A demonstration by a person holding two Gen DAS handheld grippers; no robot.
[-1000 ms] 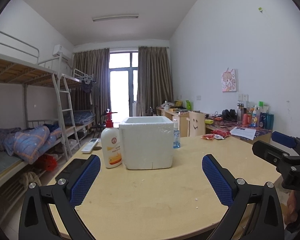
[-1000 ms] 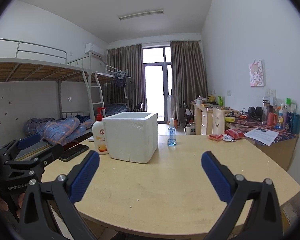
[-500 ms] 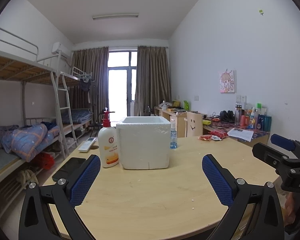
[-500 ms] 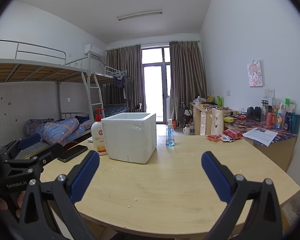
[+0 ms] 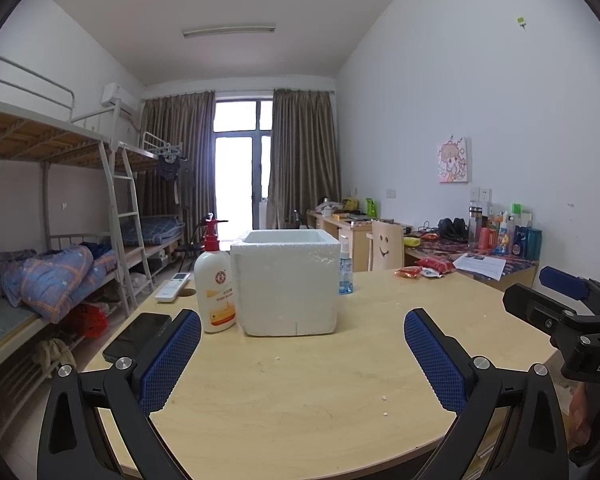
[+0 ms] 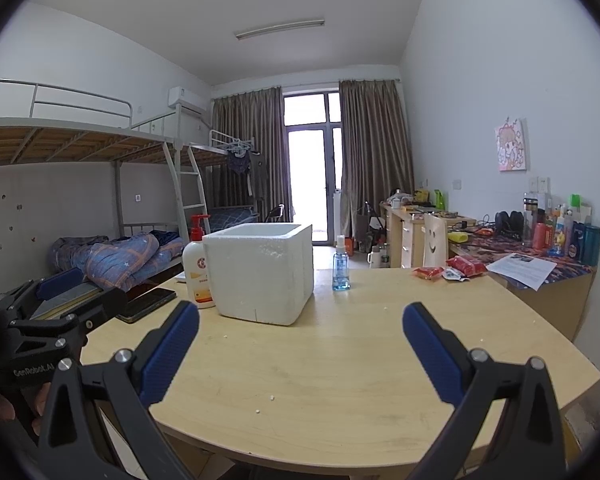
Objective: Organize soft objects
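We're parked at the near edge of the round wooden table (image 5: 300,392), both tools level and aimed across it, probably a start pose. White foam box (image 5: 288,282) sits mid-table with its top open, likely the bin for the soft stuff. Lotion pump bottle (image 5: 215,284) is just left of the box, close to or touching it; black phone (image 5: 138,336) is further left near the edge, small blue spray bottle (image 6: 341,266) beyond. Left gripper (image 5: 302,360) and right gripper (image 6: 300,354): jaws spread wide, nothing held. Soft items look like the red packets (image 6: 448,269) at the far right edge, well apart from the box, so that's our reach.
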